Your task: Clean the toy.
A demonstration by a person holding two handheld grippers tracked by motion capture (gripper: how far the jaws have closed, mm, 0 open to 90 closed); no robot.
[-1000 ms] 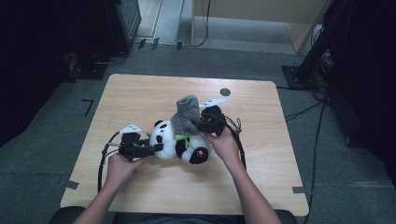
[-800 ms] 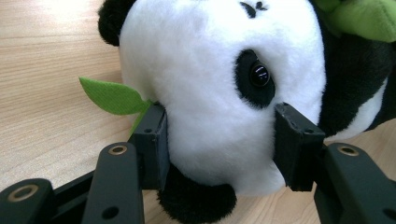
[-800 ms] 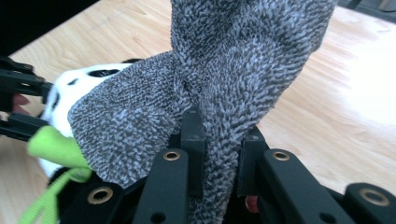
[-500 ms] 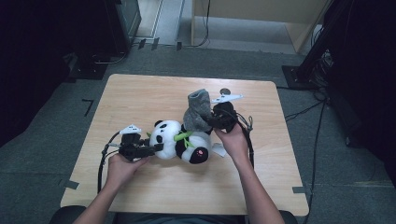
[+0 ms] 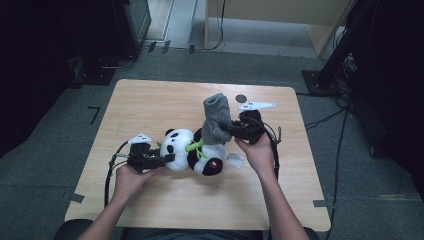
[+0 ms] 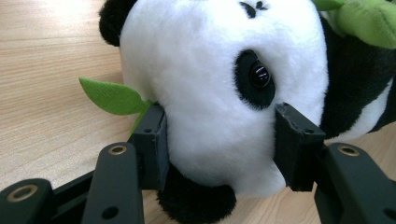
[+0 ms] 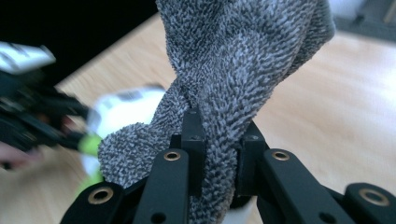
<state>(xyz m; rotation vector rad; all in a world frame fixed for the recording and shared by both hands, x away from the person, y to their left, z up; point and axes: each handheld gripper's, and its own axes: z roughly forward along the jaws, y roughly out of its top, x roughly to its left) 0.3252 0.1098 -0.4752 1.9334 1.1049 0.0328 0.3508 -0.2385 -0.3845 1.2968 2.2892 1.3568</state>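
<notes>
- The panda (image 5: 192,152) is a soft plush toy with short white and black pile; it lies on its side near the middle of the worktop (image 5: 150,100), which is pale wood with a fine grain.
- In the left gripper view I see its round white head (image 6: 210,93), a glossy black bead eye (image 6: 259,74) in a black patch, and a flat green felt leaf (image 6: 112,96) beside the head.
- A padded green bamboo piece (image 5: 196,146) lies across its body.
- The grey sock (image 5: 216,117) is thick terry cloth with a looped, fuzzy surface; it stands up from the panda's lower part, and its top looks rounded.
- My left tongs (image 5: 167,159) are partly spread and clamped on the panda's head, one black pad on each side, pressing into the fur.
- My right tongs (image 7: 219,149) are almost fully closed and pinch a fold of the sock between the two pads.
- A small white tag (image 5: 234,160) lies on the worktop just beside the panda.
</notes>
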